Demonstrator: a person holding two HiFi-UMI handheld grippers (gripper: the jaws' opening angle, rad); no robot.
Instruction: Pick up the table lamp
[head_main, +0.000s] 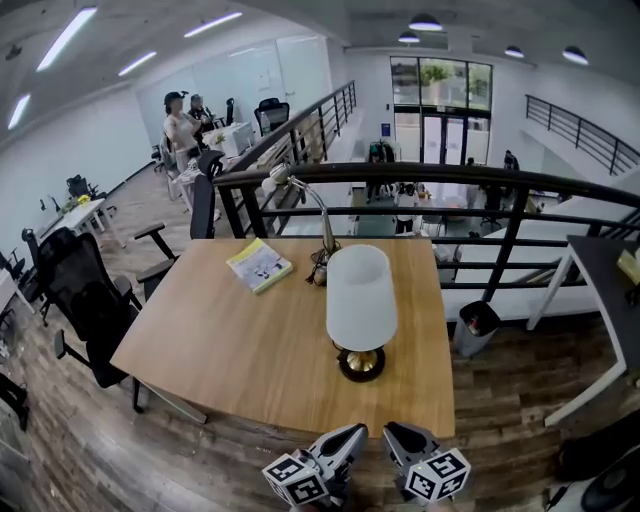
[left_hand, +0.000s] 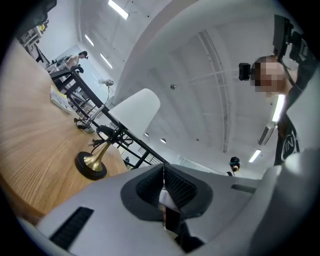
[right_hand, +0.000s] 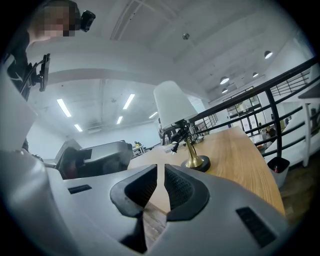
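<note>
The table lamp (head_main: 360, 298) stands upright on the wooden table (head_main: 230, 340), near its front right part, with a white shade, a brass stem and a round black base. Both grippers hang side by side just off the table's near edge, short of the lamp and not touching it. My left gripper (head_main: 352, 433) is shut with nothing in it; its own view has the lamp (left_hand: 131, 112) ahead to the left of its jaws (left_hand: 163, 167). My right gripper (head_main: 396, 432) is shut and empty too, its pads (right_hand: 161, 167) a thin slit apart, with the lamp (right_hand: 173, 104) straight ahead.
A yellow-green booklet (head_main: 259, 265) lies at the table's far left. A silver gooseneck lamp (head_main: 300, 190) with a cable stands at the far edge. A black railing (head_main: 480, 190) runs behind. Black office chairs (head_main: 75, 290) stand left; a bin (head_main: 477, 325) and a white desk (head_main: 600, 270) stand right.
</note>
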